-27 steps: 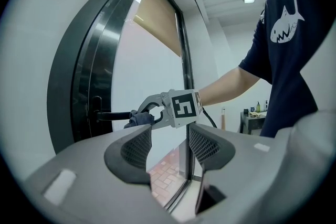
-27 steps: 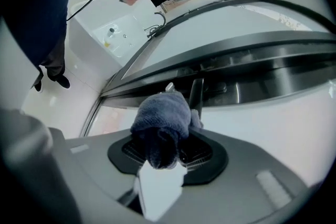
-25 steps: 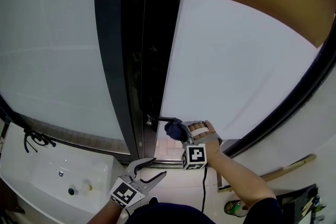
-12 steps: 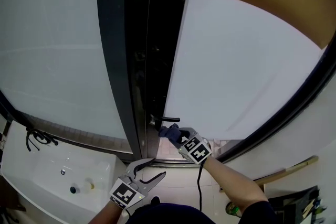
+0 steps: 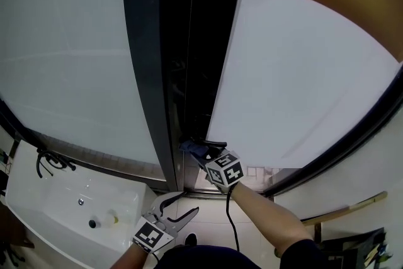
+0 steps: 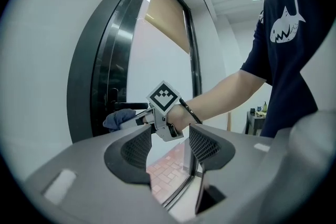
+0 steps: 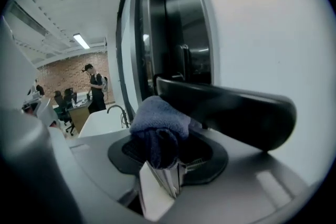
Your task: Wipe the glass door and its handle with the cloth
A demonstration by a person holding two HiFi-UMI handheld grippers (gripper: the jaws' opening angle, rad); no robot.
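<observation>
Cloth in right tool (at handle)

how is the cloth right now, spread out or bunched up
Bunched up: the cloth is a rounded wad clamped in the right gripper, right beside the handle.

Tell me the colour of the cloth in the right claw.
Blue cloth, darker navy in its folds; the right gripper view shows it best.

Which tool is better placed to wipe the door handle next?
Right. The right tool is shut on the cloth, right at the handle; the left tool hangs open and empty, lower down, away from the door.
</observation>
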